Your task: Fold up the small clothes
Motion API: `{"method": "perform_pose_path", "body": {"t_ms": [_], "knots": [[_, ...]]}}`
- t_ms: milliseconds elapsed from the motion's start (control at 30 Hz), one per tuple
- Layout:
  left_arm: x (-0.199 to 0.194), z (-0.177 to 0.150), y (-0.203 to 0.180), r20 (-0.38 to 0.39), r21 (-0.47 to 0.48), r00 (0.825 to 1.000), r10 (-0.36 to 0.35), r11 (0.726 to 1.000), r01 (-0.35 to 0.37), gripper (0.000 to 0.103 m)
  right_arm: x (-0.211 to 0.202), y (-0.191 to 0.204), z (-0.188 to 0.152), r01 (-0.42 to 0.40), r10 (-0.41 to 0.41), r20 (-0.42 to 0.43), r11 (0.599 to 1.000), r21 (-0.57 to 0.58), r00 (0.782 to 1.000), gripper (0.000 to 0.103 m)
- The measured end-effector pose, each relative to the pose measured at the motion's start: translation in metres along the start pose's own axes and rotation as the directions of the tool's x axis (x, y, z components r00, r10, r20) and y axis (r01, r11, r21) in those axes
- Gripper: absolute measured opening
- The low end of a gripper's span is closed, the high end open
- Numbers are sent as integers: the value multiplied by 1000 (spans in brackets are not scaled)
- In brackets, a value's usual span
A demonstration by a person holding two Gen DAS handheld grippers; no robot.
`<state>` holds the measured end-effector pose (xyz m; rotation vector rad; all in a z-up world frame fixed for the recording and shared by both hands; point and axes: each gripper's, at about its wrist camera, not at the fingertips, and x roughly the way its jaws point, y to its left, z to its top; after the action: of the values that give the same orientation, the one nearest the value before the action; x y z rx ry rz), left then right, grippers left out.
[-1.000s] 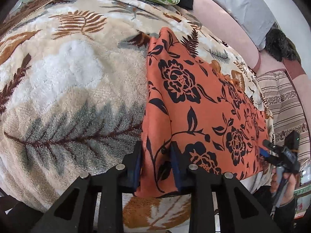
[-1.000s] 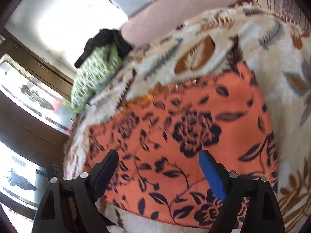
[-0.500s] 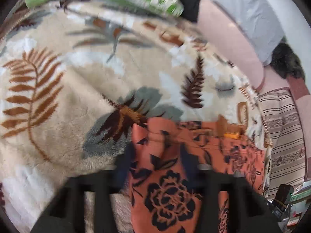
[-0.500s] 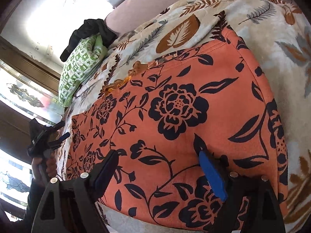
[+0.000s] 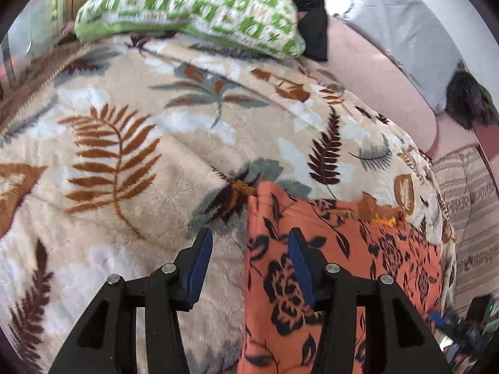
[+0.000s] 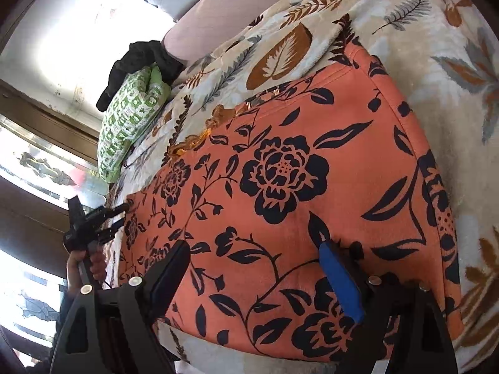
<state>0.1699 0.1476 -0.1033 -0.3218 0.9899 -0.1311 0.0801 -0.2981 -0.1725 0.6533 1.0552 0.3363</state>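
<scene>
Your bed's leaf blanket [image 5: 131, 143] carries the orange garment [image 6: 312, 193], lengthwise between your spread left gripper [image 5: 248, 258] and spread right gripper [image 6: 254, 268].

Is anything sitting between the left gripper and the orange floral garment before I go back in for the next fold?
Nothing visible. The left gripper hangs open right at the edge of the orange floral garment, with only bare leaf-print blanket beside it. The green pillow lies far back, out of the path.
</scene>
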Motion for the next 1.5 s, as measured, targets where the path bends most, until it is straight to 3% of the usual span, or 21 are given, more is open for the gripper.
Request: {"method": "perform_pose_path", "body": {"t_ms": [67,167,233,300,400,500,567,633,700,767,833,967,1067,1133,1200,1333,1400,1500], "knots": [[-29,-26,-18,46,87,999,-19,996,15,57,-12,-1,3,-44,44,40,999,8,998,87],[-39,-71,-40,20,184,999,-41,982,37,71,-10,-27,21,-115,111,49,988,106,993,87],[-15,-96,-46,-62,231,996,58,972,-42,71,-1,-62,31,-78,68,53,970,232,996,85],[5,-114,-44,-113,258,981,157,958,-124,71,-7,-75,33,-143,120,86,926,350,989,82],[-9,-118,-43,-51,230,989,139,965,-124,71,-25,-45,47,-138,116,104,964,227,988,83],[-7,-118,-45,-55,249,986,159,958,-141,71,-22,-34,70,-160,140,115,970,183,983,85],[-5,-121,-46,-65,252,980,186,954,-164,71,-2,-52,92,-130,108,110,967,220,988,91],[-10,-123,-48,-62,234,982,178,959,-159,71,27,-89,106,-13,0,46,953,302,999,89],[-22,-125,-48,-33,229,985,170,960,-158,71,7,-95,101,-118,59,155,905,408,986,89],[-27,-125,-55,-7,228,984,177,959,-170,72,-31,-72,88,-101,20,242,940,326,970,89],[-32,-125,-61,18,227,987,161,961,-161,73,-66,-50,55,-115,37,298,962,249,954,89],[-35,-129,-75,54,234,989,140,961,-149,75,-99,-46,-44,-167,88,260,939,301,962,89],[-37,-133,-83,54,236,991,122,963,-131,75,-88,-65,-96,-153,78,192,899,410,978,90],[-41,-134,-87,55,247,992,112,961,-122,75,-78,-77,-103,-161,93,170,877,453,981,90],[-48,-135,-87,73,242,991,112,962,-126,75,-78,-81,-97,-224,138,215,862,455,967,90],[-63,-136,-81,100,190,989,107,974,-124,75,-65,-90,-77,-258,164,225,830,494,960,90],[-72,-136,-77,133,173,982,136,972,-158,75,-59,-100,-74,-222,112,228,811,541,967,90],[-86,-135,-68,196,114,959,207,966,-232,75,-60,-104,-70,-256,124,264,790,558,957,89]]}}
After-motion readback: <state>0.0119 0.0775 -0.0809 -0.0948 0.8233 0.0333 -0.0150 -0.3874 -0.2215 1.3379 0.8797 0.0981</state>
